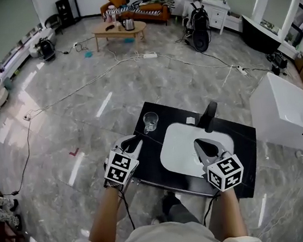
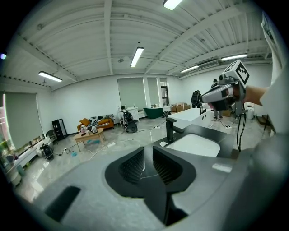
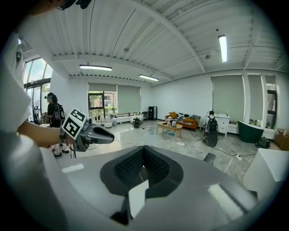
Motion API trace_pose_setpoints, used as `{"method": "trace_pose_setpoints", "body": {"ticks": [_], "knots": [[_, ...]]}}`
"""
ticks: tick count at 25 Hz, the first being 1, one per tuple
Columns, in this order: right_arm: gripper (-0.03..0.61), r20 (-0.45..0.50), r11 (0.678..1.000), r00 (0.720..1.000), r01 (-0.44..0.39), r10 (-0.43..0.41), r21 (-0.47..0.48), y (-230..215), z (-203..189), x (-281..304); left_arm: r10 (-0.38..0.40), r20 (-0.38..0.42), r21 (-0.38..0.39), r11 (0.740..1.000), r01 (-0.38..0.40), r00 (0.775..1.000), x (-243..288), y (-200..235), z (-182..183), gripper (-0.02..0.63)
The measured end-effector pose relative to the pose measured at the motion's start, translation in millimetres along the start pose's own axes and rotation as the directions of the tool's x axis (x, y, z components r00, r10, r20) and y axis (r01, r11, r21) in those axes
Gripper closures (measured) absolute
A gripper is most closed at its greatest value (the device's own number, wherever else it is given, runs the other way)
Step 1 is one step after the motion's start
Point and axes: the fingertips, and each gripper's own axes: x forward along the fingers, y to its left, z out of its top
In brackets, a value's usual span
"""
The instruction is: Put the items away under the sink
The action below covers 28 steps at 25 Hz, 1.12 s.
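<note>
Reading the left gripper (image 2: 148, 150) from its own view: the ribbed pads stand a narrow slot apart, floor showing through the gap, nothing between them. On the right gripper (image 3: 144, 148) the pad tips meet, with nothing caught between them. In the head view both grippers are held out level-ish over the black counter (image 1: 235, 135), each with its marker cube toward the person. The left one hangs over the counter's near-left edge. The right one hangs above the right part of the white basin (image 1: 179, 155). The two are apart from each other and neither touches anything. A glass cup (image 1: 150, 121) stands upright on the counter's far-left corner, left of the basin, just ahead of the left gripper's tips but clear of them. A small white piece (image 1: 190, 120) lies on the counter behind the basin, just beside the foot of the black faucet (image 1: 210, 116); I cannot tell what it is. The counter sits on a grey marbled floor (image 1: 83, 98) crossed by cables. Farther off are a wooden table (image 1: 119, 30) and an orange sofa (image 1: 146, 9).
</note>
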Motion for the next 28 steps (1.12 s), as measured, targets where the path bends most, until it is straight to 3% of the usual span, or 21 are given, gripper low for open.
{"method": "trace_pose_setpoints", "body": {"ticks": [9, 28], "knots": [[0.572, -0.064, 0.998, 0.996, -0.054, 0.055, 0.018, -29.0, -21.9, 44.1, -0.016, -0.074, -0.047, 0.999, 0.013, 0.997, 67.0, 26.9, -27.2, 0.535], [0.572, -0.145, 0.991, 0.985, -0.074, 0.090, 0.111, -73.6, -60.4, 108.1, -0.079, -0.212, -0.129, 0.990, 0.052, 0.974, 167.8, 49.7, -94.9, 0.517]]}}
